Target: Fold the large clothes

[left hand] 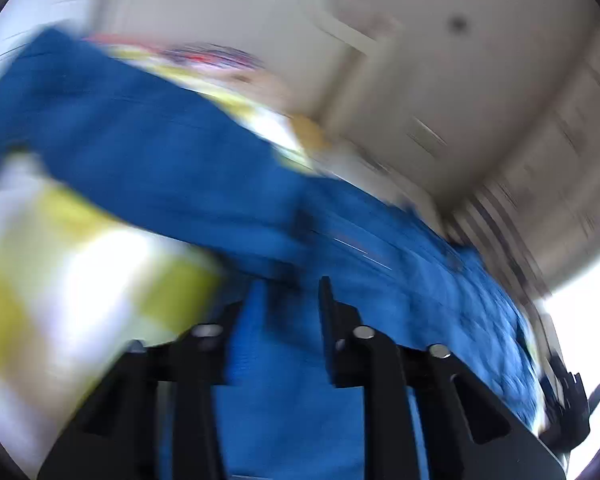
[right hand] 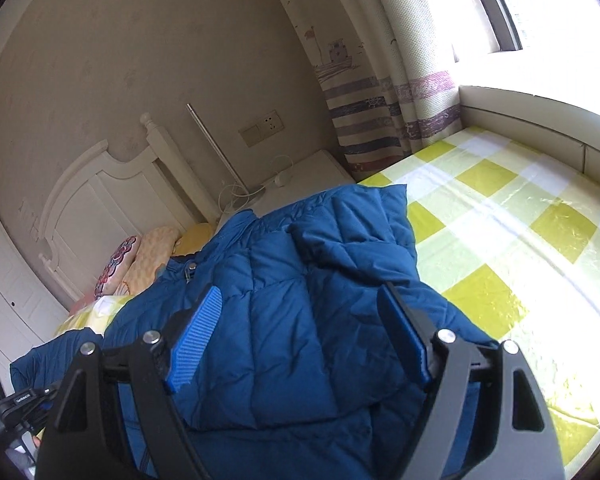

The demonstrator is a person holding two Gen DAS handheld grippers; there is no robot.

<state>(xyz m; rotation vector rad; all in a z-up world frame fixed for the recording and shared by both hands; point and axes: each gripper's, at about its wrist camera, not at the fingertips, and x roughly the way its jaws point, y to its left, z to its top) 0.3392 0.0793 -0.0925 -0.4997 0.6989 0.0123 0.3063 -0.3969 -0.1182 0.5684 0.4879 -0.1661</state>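
A large blue quilted down jacket (right hand: pixel 300 300) lies on a bed with a yellow-and-white checked sheet (right hand: pixel 520 240). My right gripper (right hand: pixel 300 312) is open just above the jacket, its blue-padded fingers (right hand: pixel 196 340) spread wide, nothing between them. The left wrist view is heavily motion-blurred. There the left gripper (left hand: pixel 288 292) has blue jacket fabric (left hand: pixel 180 160) between and in front of its fingers. The blur hides whether the jaws grip it. The other gripper shows at the far right edge (left hand: pixel 572 408).
A white headboard (right hand: pixel 100 200) and pillows (right hand: pixel 140 256) are at the bed's head. A white nightstand (right hand: pixel 308 176) with cables stands by the striped curtain (right hand: pixel 380 120). A padded window ledge (right hand: pixel 540 120) borders the bed's far side. A white wardrobe (right hand: pixel 4 280) is on the left.
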